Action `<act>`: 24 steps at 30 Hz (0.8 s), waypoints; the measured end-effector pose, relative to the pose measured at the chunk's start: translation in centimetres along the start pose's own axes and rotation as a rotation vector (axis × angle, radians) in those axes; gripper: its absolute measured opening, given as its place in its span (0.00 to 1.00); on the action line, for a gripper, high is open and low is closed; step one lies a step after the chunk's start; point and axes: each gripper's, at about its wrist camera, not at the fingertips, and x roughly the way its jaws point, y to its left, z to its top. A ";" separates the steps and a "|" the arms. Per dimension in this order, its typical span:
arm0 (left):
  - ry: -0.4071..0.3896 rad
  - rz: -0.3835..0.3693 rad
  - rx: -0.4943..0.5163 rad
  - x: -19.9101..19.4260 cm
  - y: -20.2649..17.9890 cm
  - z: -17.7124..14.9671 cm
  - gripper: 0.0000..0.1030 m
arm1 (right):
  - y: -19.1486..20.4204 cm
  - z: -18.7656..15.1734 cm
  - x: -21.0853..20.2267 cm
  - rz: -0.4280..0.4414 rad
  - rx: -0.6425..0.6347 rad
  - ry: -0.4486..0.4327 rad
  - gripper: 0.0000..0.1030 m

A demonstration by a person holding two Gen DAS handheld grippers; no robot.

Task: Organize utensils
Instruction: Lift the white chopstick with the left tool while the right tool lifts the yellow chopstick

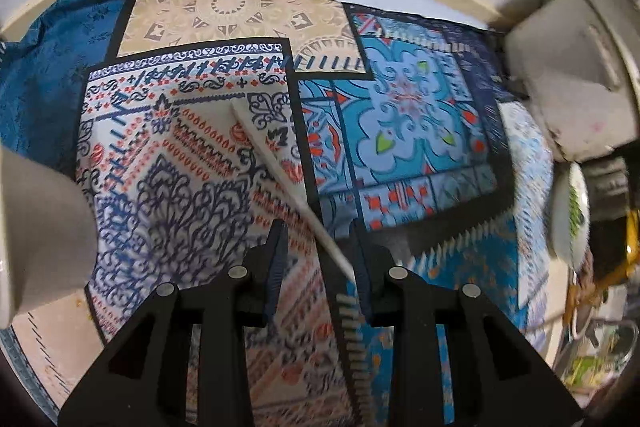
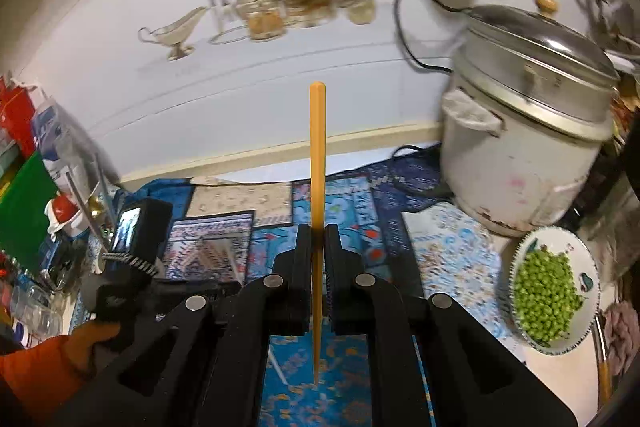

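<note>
Right tongs point(image 2: 318, 239) pinching orange chopstick point(image 2: 317, 155) upright, left tongs point(image 1: 320, 247) spread around white chopstick point(image 1: 280, 167)

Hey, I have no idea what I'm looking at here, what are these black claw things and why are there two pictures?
Those black claws are hand-held grippers: a person holds one in each hand, and each carries a camera looking forward along its two fingers. So one picture comes from the left gripper, the other from the right gripper.

The surface is covered by a patterned blue cloth. On it stand a white rice cooker and a plate of green peas.

The right gripper is shut on an orange chopstick, which points away from the camera. The left gripper's fingers are apart, with a white chopstick lying between them, close to one finger; whether it is gripped is unclear. The right view also shows the left gripper, held by an orange-sleeved arm.
</note>
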 end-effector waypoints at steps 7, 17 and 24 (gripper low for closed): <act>0.003 0.116 -0.013 2.2 -1.2 0.7 0.23 | -2.3 0.2 -0.3 0.015 0.018 -0.009 0.05; -0.032 0.178 -0.035 3.0 -1.8 1.3 0.10 | -2.9 0.9 0.0 0.058 -0.004 -0.020 0.05; -0.051 0.215 0.096 3.4 -2.8 1.4 0.07 | -2.6 1.4 0.1 0.090 -0.015 -0.027 0.05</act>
